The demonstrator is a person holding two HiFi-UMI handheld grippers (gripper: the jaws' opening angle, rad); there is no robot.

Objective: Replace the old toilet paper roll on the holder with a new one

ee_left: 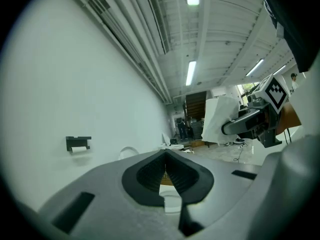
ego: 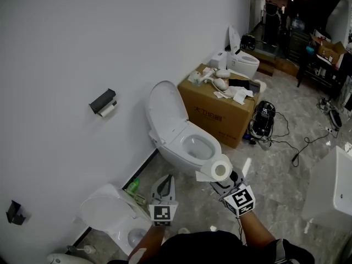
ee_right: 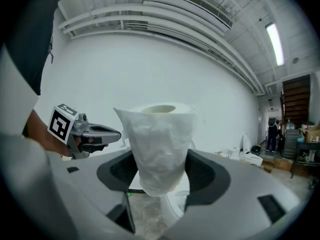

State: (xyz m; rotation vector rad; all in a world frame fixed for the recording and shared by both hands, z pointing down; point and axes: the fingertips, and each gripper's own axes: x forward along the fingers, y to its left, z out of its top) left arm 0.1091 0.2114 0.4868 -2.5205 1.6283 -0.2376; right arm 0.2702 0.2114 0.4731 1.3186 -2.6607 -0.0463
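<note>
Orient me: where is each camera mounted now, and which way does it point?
Head view: on the head, facing steeply down at toilets; shows forearms, left claw, right claw holding new roll.
Left gripper view: on left claw, facing along shut jaws toward wall holder.
Right gripper view: on right claw, facing the new roll; hand at left.
Shared: each gripper view shows the other claw.

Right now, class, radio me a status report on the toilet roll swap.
Left gripper shut, empty. Right gripper shut on new roll. Old roll on wall holder, untouched. Toilet stands nearby.
</note>
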